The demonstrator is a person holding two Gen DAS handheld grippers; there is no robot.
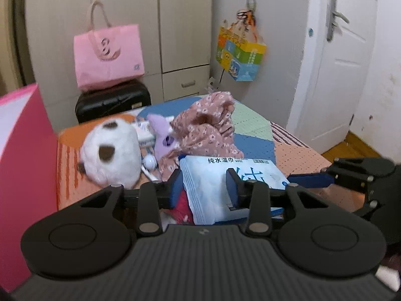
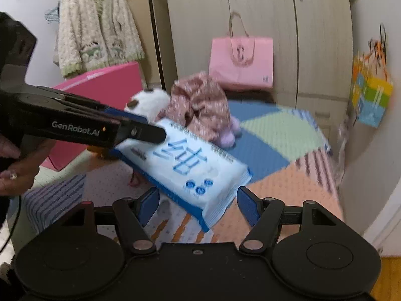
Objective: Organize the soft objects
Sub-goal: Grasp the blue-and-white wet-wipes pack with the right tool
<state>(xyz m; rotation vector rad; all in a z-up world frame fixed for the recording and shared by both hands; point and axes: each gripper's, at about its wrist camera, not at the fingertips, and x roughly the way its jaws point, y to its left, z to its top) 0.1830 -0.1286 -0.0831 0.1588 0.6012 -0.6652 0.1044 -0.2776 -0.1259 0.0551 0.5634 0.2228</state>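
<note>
While left gripper (image 1: 204,185) pinches wet-wipes pack (image 1: 225,188) at its near end, panda plush (image 1: 111,150) at 9 o'clock on patchwork bed (image 1: 300,155), floral cloth (image 1: 208,128) at 12, right wrist view, right gripper (image 2: 198,205) spread, pack corner between jaws untouched, left gripper clamping pack at 10 o'clock

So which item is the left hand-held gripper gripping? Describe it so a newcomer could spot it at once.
On the patchwork bedspread, in front of the crumpled pink floral garment and the white plush toy, lies a flat pack of wet wipes, with the left hand-held gripper shut on one end. It is the only glossy white-and-blue packet, printed with large blue Chinese characters.
</note>
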